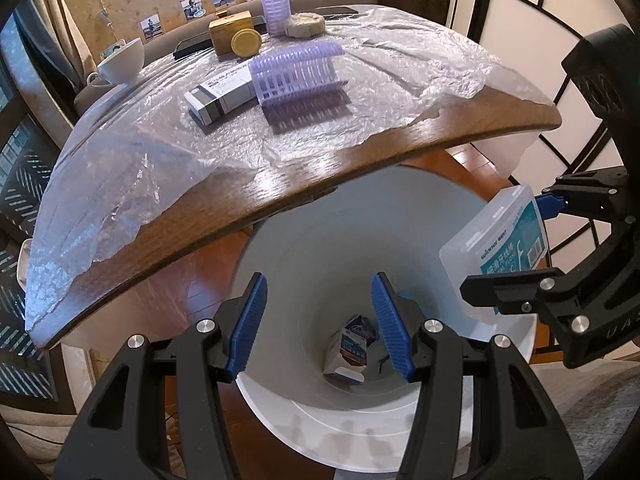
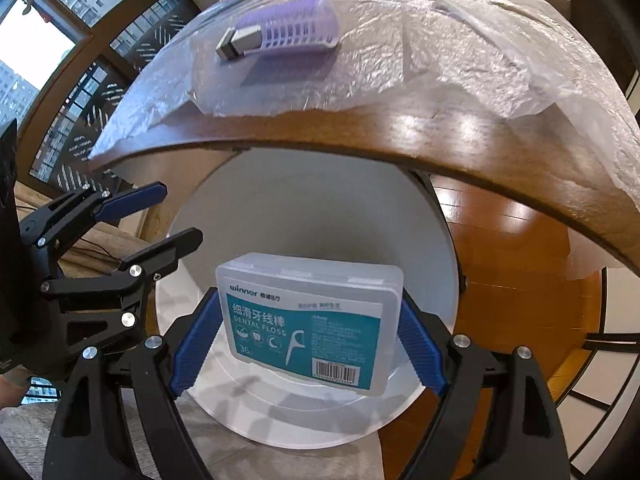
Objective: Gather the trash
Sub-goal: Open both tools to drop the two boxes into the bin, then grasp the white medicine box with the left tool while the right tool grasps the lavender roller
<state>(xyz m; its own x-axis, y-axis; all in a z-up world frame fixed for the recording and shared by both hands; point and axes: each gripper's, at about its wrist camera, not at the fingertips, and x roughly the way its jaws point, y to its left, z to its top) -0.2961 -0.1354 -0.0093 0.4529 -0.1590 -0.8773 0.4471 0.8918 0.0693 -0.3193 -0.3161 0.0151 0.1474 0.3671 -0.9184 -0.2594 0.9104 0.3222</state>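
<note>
I hold my right tongs (image 2: 308, 344) pinching the floss box (image 2: 310, 320) over the bin (image 2: 320, 216) (ready to drop); my left tongs (image 1: 318, 324) hang spread and empty above that bin.

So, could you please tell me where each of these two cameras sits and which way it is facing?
Left wrist: on the left gripper, aimed steeply down into the white bin below the table edge; its own open fingers show, with nothing between them.
Right wrist: on the right gripper, also tilted down over the bin; its fingers clamp the dental floss box.
Shared: bin, table, floss box, purple curler, and each other's gripper.
</note>
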